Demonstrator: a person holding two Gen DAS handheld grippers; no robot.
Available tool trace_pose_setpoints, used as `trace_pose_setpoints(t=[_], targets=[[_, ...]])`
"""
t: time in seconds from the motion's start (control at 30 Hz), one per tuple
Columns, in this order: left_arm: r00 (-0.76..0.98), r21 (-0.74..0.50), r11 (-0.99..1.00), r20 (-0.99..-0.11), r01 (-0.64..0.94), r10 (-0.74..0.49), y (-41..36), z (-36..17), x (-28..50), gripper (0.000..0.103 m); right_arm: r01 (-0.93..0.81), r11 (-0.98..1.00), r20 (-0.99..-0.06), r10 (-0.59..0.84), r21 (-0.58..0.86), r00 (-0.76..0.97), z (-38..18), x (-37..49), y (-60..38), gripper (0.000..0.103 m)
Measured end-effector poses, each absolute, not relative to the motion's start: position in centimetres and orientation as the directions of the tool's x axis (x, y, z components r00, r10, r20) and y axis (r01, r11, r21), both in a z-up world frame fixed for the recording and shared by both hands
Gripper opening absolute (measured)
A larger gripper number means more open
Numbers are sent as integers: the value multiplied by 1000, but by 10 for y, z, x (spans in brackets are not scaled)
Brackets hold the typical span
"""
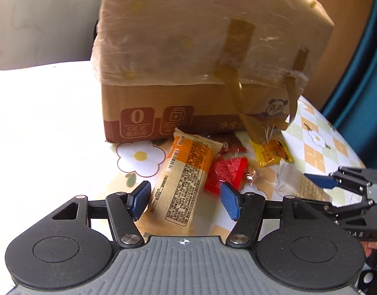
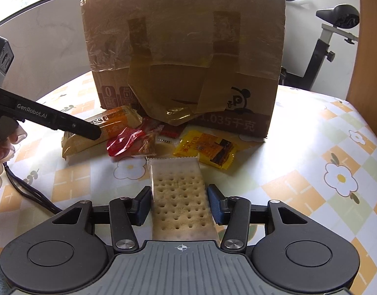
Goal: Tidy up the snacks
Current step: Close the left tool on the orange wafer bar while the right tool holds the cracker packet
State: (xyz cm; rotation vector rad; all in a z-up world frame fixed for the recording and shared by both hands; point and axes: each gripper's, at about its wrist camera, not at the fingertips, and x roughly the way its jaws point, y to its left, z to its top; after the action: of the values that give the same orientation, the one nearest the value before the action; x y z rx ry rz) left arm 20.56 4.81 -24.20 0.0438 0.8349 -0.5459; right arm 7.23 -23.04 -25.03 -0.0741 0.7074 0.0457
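A taped cardboard box stands on the flowered tablecloth; it also shows in the right wrist view. Snacks lie in front of it: an orange-and-cream bar, a red packet and a yellow packet. My left gripper is open, its pads either side of the orange bar. My right gripper is open around a clear-wrapped cracker pack; the pads do not touch it. The right wrist view also shows the orange bar, red packet and yellow packet.
The right gripper shows at the right in the left wrist view, over the cracker pack. The left gripper's body reaches in from the left in the right wrist view. An exercise bike stands behind the table.
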Motion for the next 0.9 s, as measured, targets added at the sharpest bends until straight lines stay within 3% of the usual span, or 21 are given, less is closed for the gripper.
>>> trace_pose_setpoints(t=[0.2, 0.43, 0.73, 0.9], targets=[[585, -112, 888, -714, 446, -384, 33, -244, 220, 64, -68, 997, -650, 20, -48, 759, -250, 72, -231, 46], [626, -18, 891, -705, 454, -333, 24, -257, 206, 43, -67, 997, -648, 25, -39, 761, -251, 73, -232, 46], [699, -87, 949, -656, 303, -284, 43, -261, 176, 40, -66, 997, -647, 19, -48, 762, -251, 72, -231, 46], [754, -190, 962, -598, 197, -272, 67, -248, 155, 40, -66, 997, -647, 19, -49, 762, -251, 72, -231, 46]])
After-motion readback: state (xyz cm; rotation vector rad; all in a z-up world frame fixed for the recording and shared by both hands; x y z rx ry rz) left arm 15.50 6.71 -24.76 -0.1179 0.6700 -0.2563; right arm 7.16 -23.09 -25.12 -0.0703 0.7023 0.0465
